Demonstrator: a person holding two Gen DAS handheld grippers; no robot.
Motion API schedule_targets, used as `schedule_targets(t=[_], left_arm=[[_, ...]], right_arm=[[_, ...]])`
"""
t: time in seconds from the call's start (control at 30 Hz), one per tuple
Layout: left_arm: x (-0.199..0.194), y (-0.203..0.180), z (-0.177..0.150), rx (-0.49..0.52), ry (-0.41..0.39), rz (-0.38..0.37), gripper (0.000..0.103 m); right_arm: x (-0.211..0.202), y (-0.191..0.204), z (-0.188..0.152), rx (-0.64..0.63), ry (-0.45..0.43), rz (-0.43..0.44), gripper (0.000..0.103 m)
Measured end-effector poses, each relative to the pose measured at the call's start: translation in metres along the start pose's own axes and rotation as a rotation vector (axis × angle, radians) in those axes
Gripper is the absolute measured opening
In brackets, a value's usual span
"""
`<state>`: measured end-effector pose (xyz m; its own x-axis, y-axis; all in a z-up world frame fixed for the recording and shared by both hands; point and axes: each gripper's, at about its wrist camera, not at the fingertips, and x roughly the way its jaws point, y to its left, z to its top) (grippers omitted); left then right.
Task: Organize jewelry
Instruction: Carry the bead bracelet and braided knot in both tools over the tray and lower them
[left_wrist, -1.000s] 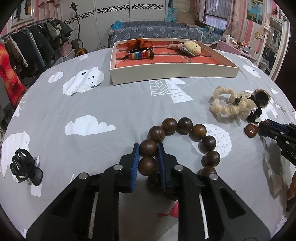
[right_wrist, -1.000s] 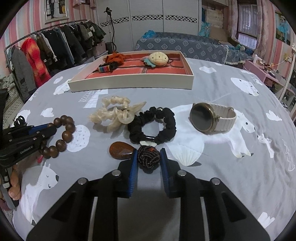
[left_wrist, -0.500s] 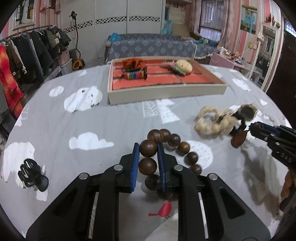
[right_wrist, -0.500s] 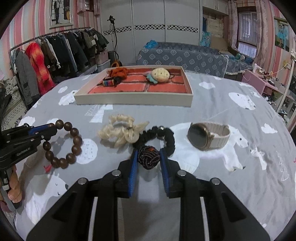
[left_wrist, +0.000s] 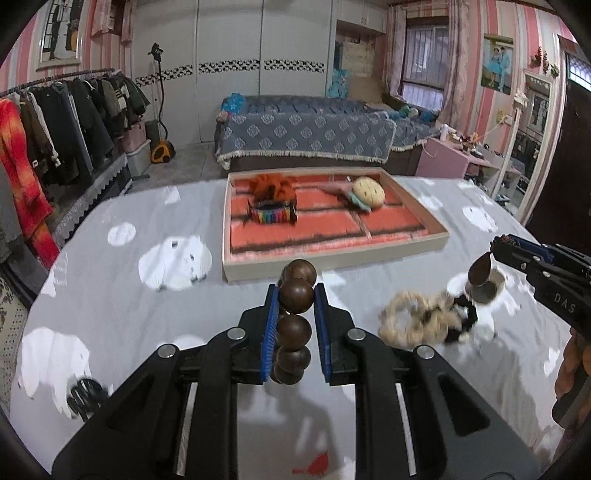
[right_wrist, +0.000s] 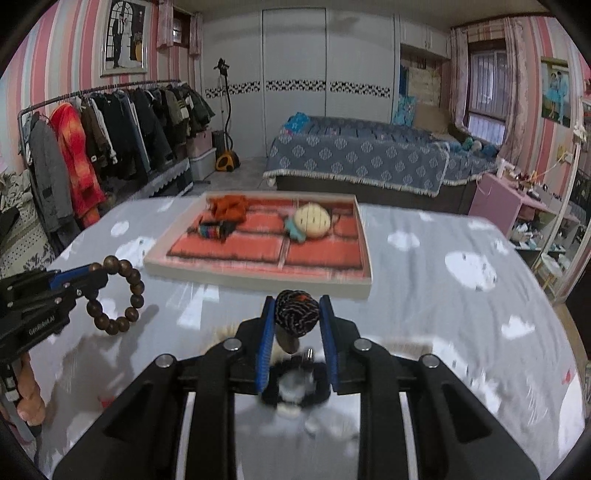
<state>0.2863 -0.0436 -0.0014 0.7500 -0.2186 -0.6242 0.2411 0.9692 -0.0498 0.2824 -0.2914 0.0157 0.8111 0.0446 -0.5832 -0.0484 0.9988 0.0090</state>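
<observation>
1. Left wrist view: the left hand-held gripper (left_wrist: 295, 295) is clamped on a bead bracelet (left_wrist: 294, 321). One dark wooden bead sits between the blue pads, and the rest of the loop hangs below, clear of the desk (left_wrist: 147, 314).
2. Beyond the bracelet, a tray (left_wrist: 332, 258) with red padded compartments rests on the grey cloth. It holds an orange scrunchie (left_wrist: 273, 186), a rainbow band (left_wrist: 273, 214) and a round plush clip (left_wrist: 367, 192).
3. On the desk to the right lie a cream scrunchie (left_wrist: 413, 321) and a black scrunchie (left_wrist: 461, 321), touching each other, with a watch (left_wrist: 487, 290) just beyond. A black claw clip (left_wrist: 86, 397) lies at lower left.
4. At the right edge, the right hand-held gripper (left_wrist: 508, 245) carries a brown pendant (left_wrist: 480, 271) that dangles above the watch.
5. Right wrist view: the right hand-held gripper (right_wrist: 297, 314) is closed on a dark woven knot (right_wrist: 297, 312), with the pendant (right_wrist: 288, 341) hanging beneath it. Blurred items lie below on the desk (right_wrist: 443, 295).
6. The tray (right_wrist: 258, 280) stands ahead. At left, the left hand-held gripper (right_wrist: 98, 275) holds the bracelet (right_wrist: 118, 295), which hangs as an open ring in the air, well apart from the tray.
</observation>
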Motion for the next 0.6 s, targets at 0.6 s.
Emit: schedule_targets(t=[0.6], left_arm=[[0.063, 0.006, 0.115, -0.05, -0.113, -0.014, 0.018]], right_arm=[[0.1, -0.013, 0.098, 0.034, -0.055, 0.008, 0.024]])
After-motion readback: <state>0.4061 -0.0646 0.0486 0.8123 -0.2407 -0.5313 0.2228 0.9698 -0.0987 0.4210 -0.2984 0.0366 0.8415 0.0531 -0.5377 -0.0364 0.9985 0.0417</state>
